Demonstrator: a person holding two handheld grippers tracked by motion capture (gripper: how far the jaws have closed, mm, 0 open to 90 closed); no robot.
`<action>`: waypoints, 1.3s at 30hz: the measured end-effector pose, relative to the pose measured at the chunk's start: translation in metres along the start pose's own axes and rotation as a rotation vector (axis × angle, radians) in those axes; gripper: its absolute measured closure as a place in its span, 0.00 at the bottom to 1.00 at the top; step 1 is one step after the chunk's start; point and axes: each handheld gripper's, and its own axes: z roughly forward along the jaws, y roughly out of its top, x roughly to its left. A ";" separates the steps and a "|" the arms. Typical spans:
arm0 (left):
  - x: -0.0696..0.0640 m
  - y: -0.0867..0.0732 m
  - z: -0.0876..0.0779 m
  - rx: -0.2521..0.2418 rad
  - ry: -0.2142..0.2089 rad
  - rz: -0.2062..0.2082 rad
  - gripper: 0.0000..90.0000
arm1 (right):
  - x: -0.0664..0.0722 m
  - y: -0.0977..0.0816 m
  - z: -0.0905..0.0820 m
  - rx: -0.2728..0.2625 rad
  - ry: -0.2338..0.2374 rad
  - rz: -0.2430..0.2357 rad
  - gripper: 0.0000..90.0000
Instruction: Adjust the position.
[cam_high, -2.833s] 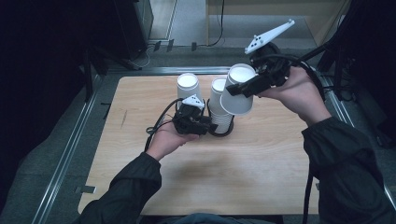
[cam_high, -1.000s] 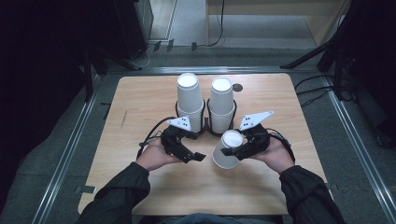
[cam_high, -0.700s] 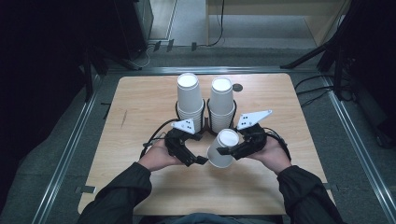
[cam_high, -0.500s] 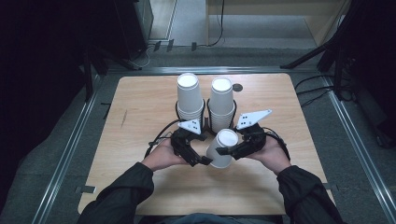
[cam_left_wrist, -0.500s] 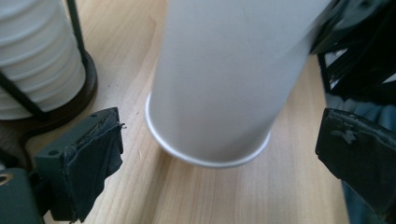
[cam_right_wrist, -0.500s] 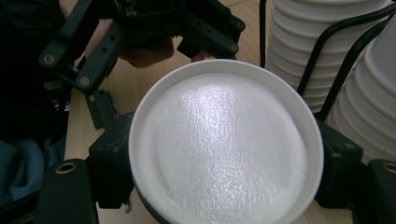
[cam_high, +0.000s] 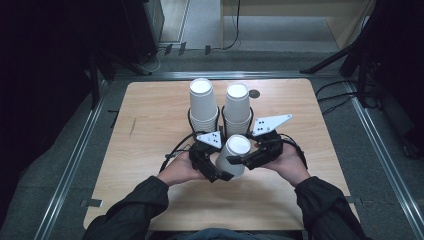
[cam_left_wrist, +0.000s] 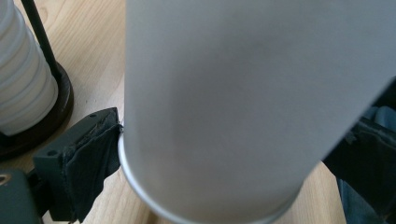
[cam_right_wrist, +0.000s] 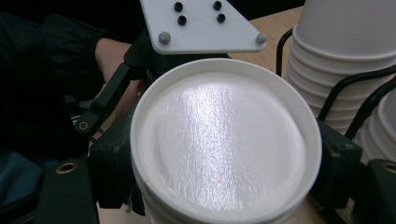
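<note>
White paper cup (cam_high: 231, 156), upside down, is sitting above the wooden table (cam_high: 150, 120) near the person, just in front of two racked cup stacks (cam_high: 220, 107). The right gripper (cam_high: 248, 159) is clamping it partway closed, while the left gripper (cam_high: 216, 170), having moved in beside it since a second ago, has just been opening its jaws wide around the rim end, one pad (cam_left_wrist: 88, 158) touching. A handover or a pull to separate nested cups is likely starting.

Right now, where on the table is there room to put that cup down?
Bare wood lies left of the left cup stack out to the table edge, right of the right cup stack toward the far right corner, and along the near edge between the sleeves. It is crowded in the middle, where both grippers surround the held cup just before the stacks.
</note>
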 end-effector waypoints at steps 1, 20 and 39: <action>0.000 0.000 0.000 -0.017 -0.009 0.000 0.01 | 0.001 0.001 0.000 -0.004 0.004 -0.002 0.27; 0.000 0.001 -0.015 -0.063 -0.017 0.045 0.15 | 0.000 0.003 -0.005 -0.050 0.034 0.039 0.23; 0.010 -0.001 -0.050 0.060 0.103 0.024 0.16 | -0.006 -0.024 -0.006 0.124 -0.042 0.039 0.18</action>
